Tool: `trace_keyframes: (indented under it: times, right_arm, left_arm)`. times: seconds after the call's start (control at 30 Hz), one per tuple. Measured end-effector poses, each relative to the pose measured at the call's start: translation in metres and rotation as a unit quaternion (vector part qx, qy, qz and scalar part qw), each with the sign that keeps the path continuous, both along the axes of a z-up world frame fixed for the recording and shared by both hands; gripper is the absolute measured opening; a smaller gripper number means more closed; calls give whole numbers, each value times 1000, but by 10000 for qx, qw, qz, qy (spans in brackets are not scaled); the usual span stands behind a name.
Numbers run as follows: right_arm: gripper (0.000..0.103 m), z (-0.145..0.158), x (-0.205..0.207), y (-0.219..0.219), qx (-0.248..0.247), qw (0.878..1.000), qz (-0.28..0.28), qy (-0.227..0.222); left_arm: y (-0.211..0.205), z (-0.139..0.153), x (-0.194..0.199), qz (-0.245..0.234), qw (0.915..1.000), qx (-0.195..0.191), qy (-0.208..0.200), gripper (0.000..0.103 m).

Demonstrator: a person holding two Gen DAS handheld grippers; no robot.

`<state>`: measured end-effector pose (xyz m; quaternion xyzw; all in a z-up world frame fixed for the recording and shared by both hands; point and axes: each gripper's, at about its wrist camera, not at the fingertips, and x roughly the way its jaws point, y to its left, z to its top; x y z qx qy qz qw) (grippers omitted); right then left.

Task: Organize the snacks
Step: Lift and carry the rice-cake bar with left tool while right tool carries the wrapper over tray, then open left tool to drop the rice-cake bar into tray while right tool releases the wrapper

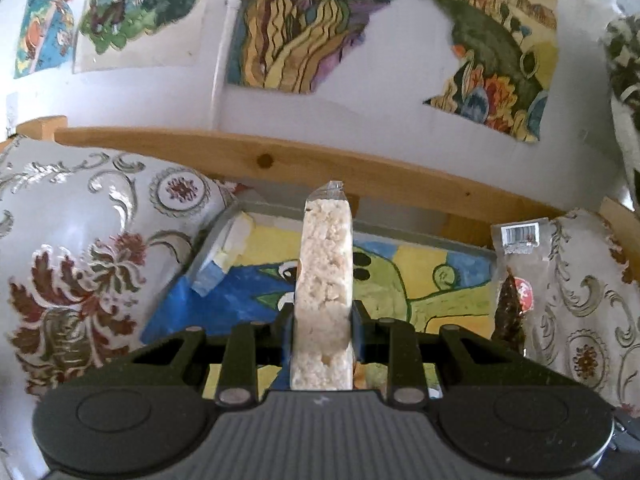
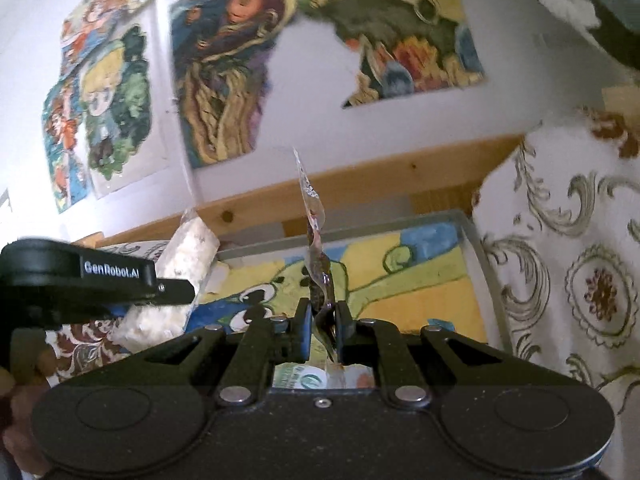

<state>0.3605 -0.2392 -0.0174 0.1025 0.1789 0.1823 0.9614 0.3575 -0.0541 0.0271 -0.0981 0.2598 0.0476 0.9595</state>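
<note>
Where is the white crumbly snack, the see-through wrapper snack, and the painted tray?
white crumbly snack (image 1: 324, 280): left wrist view, middle of the bar.
see-through wrapper snack (image 2: 316, 236): right wrist view, wrapper above the fingers.
painted tray (image 1: 424, 240): left wrist view, grey far rim.

A wooden-framed bed (image 1: 280, 160) is seen — on it are laid floral cushions (image 1: 92, 248) and a shallow painted tray (image 1: 440, 276).

Upright pale puffed-rice bar (image 1: 324, 280), clear-wrapped, claw-clamped
</note>
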Motion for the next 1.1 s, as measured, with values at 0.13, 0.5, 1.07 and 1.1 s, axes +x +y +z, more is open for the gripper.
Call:
trace_keyframes:
  times: [0.13, 0.5, 1.07, 1.1]
  right_arm:
    - [12, -7, 14, -5, 133, 9994, 5, 326]
    - [12, -15, 27, 3, -9, 9984, 139, 549]
    - [25, -12, 33, 7, -81, 9981, 110, 597]
    - [28, -10, 32, 6, -86, 9983, 92, 574]
  left_arm:
    - [-1, -15, 13, -6, 9999, 11, 170, 30]
    - [-2, -33, 29, -46, 9990, 100, 437, 30]
    - [8, -41, 34, 101, 9975, -151, 677, 32]
    - [9, -39, 32, 124, 9977, -152, 648, 33]
